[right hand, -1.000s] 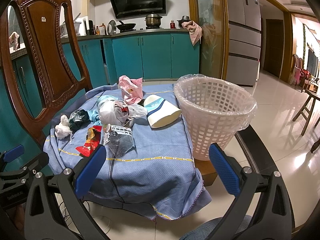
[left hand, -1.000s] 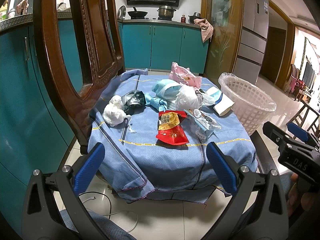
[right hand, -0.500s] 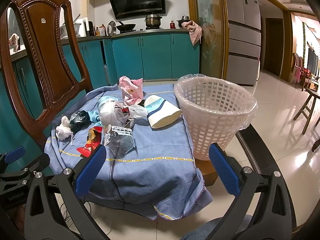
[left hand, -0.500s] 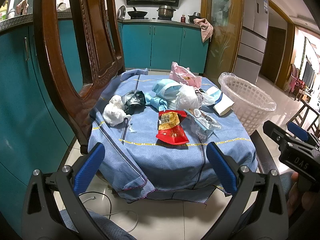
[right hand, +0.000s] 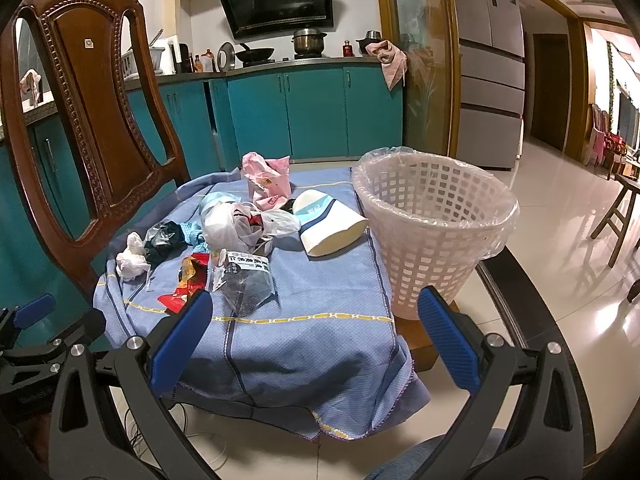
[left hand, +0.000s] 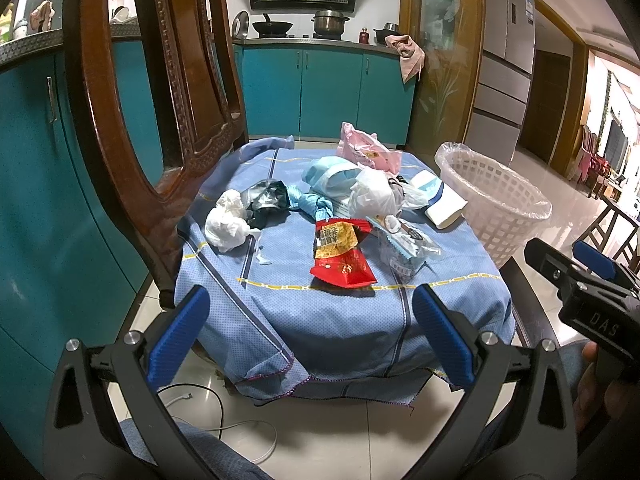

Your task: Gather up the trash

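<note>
Left gripper [left hand: 310,338]: its blue-padded fingers [left hand: 178,338] stand wide apart and empty, low in the left wrist view, short of the near edge of the tabletop.
Right gripper [right hand: 314,338]: fingers [right hand: 448,338] likewise spread with nothing between them, low in the right wrist view, well short of the trash.
Trash: strewn over the blue checked cloth [left hand: 340,316] covering the tabletop. A red and yellow snack wrapper [left hand: 340,254] lies nearest, centre of the left view. A crumpled white tissue [left hand: 228,226] sits left of it, touching a dark crumpled plastic bag [left hand: 268,198]. A clear plastic packet with a printed label [right hand: 246,280] lies just beside the wrapper. A pink plastic bag [right hand: 268,178] stands at the far end, and a white paper cup with blue stripes [right hand: 330,226] lies on its side.
Bin: a white lattice plastic basket lined with a clear bag [right hand: 434,236], right of centre in the right view, beside the tabletop.
Risk, cloth: the loose cloth hangs over the edges; fingers closing on a flat wrapper could pinch fabric and drag the whole pile.
Risk, heap: the middle pieces overlap, so lifting one may tip a neighbour off the edge.
Risk, basket: light and standing close; I judge a knock from the right gripper could topple it.
Risk, chair: the carved brown wooden chair back [left hand: 160,92] crowds the left side and may block the reach to the tissue.
Hidden: what supports the basket cannot be made out; the tabletop under the cloth is unseen.
Hard to tell: contents of the white knotted bag [left hand: 370,198] and what lies behind it.
</note>
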Available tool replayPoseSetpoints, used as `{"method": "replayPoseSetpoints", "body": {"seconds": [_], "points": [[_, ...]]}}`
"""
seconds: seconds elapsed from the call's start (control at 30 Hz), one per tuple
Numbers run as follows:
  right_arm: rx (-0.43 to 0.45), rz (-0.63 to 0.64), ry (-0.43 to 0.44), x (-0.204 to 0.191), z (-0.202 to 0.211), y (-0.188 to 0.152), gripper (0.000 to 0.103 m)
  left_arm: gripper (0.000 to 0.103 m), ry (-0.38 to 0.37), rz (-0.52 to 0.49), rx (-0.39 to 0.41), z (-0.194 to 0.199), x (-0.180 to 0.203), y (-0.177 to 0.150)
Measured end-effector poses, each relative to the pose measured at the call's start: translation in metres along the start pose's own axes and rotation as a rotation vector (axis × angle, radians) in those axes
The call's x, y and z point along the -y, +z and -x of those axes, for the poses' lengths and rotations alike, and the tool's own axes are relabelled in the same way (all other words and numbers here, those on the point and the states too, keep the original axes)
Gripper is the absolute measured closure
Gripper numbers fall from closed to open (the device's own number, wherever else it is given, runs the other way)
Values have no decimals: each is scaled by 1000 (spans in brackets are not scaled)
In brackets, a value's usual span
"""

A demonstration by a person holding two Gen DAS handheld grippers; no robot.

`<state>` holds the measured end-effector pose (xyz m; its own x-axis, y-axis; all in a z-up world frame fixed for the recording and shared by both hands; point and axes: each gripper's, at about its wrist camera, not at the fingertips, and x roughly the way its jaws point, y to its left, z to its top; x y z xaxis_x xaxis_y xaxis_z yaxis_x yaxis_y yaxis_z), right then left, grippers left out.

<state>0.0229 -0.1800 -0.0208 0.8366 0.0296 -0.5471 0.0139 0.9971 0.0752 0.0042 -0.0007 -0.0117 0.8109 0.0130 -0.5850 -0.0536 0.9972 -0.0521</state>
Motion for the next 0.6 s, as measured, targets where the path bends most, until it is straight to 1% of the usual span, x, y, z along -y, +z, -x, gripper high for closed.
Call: {"method": "replayPoseSetpoints", "body": {"seconds": [0.17, 0.27, 0.43, 0.53, 0.6], "points": [[-2, -3, 16, 0, 1, 1, 3, 3, -9, -10, -6, 0, 0, -2], [-4, -3, 22, -1, 0, 1, 3, 3, -12, -31, -25, -5, 4, -1], [-9, -10, 44, 1, -1, 0, 3, 3, -27, -58, -88, -29, 12, 5], [-16, -20, 61, 4, -2, 0, 3, 3, 0, -99, -96, -44, 19, 10], [-23, -26, 70, 7, -3, 0, 3, 3, 6, -123, -112, -56, 24, 14]]}}
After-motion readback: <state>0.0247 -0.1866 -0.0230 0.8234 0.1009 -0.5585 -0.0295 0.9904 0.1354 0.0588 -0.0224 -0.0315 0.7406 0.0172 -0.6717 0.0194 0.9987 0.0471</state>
